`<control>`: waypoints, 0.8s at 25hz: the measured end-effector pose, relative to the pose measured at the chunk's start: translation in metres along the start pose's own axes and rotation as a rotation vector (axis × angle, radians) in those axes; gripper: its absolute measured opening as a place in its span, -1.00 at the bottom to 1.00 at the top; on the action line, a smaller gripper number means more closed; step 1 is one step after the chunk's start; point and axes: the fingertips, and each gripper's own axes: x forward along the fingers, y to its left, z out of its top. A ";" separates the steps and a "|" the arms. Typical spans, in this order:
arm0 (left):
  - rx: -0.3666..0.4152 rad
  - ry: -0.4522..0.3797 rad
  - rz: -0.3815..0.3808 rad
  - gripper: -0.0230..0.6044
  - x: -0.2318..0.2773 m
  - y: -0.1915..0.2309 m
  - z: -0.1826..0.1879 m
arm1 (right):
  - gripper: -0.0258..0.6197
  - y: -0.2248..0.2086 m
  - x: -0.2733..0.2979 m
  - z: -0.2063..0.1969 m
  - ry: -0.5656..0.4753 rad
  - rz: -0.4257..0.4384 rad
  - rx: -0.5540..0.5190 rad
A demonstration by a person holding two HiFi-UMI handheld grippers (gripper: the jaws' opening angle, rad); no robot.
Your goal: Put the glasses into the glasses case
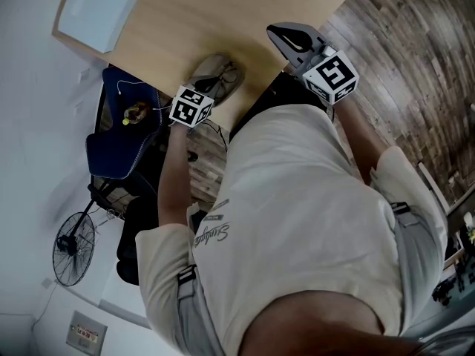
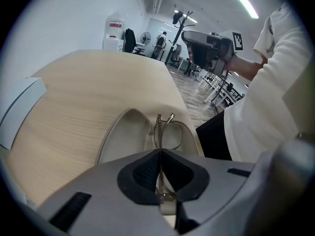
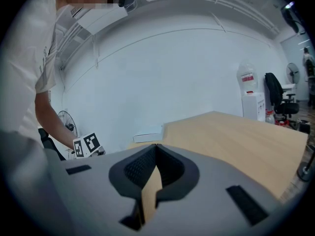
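An open beige glasses case (image 2: 120,134) lies on the wooden table (image 2: 88,92) near its front edge; in the head view the case (image 1: 210,73) shows just beyond my left gripper (image 1: 200,95). The thin metal glasses (image 2: 168,132) hang folded over the case's hollow, with a temple pinched between the jaws of my left gripper (image 2: 160,155), which points steeply down. My right gripper (image 1: 280,35) hovers off to the right past the table edge, and its jaws (image 3: 156,147) meet with nothing between them. The left gripper's marker cube (image 3: 86,145) shows in the right gripper view.
A flat white box (image 1: 98,12) lies at the table's far left corner and also shows as the box (image 3: 147,137). A blue chair (image 1: 119,143) and a floor fan (image 1: 73,247) stand left of the person. Wood-plank floor (image 1: 415,65) lies to the right.
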 end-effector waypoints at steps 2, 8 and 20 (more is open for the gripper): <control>0.001 0.016 -0.004 -0.85 0.002 -0.001 -0.001 | -0.93 0.000 -0.001 -0.002 0.002 0.003 0.005; 0.005 0.063 -0.010 -0.85 0.007 -0.002 -0.002 | -0.93 -0.001 0.000 -0.004 0.000 0.016 0.005; -0.001 0.141 0.009 -0.85 0.013 0.000 -0.011 | -0.93 -0.003 -0.001 -0.005 -0.020 0.018 0.017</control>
